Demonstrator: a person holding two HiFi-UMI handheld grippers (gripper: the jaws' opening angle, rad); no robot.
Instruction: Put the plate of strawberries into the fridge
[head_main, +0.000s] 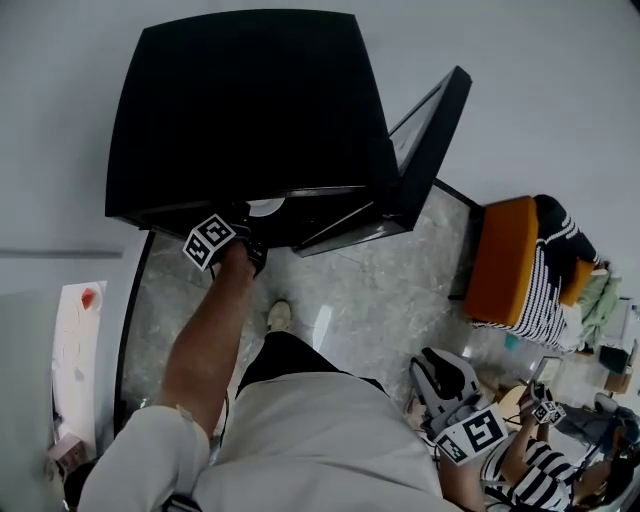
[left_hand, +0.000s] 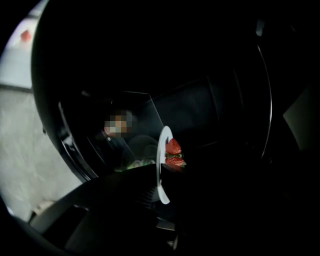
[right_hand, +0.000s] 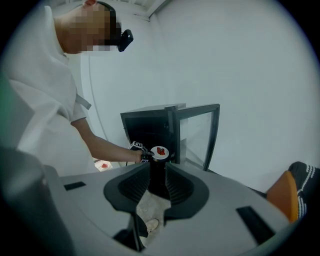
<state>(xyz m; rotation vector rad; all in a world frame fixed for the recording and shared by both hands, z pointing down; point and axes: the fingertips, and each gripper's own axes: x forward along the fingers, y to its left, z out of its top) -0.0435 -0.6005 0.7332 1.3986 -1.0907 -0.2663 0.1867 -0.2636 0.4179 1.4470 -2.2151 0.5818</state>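
Plate at the fridge mouth

Left gripper (head_main: 252, 235) pinches the plate (left_hand: 161, 170) by its rim, strawberries (left_hand: 173, 151) just ahead, open fridge (head_main: 240, 110) around it. Best kept level and slid in slowly (right gripper (right_hand: 158, 182), jaws spread and empty, hangs well back).

A white short-sleeved shirt (head_main: 300, 440) and a pale shoe (head_main: 280, 316) were worn; black-and-white marker cubes (head_main: 210, 241) were borne by the left gripper (head_main: 257, 228) and the grey right gripper (right_hand: 158, 186).
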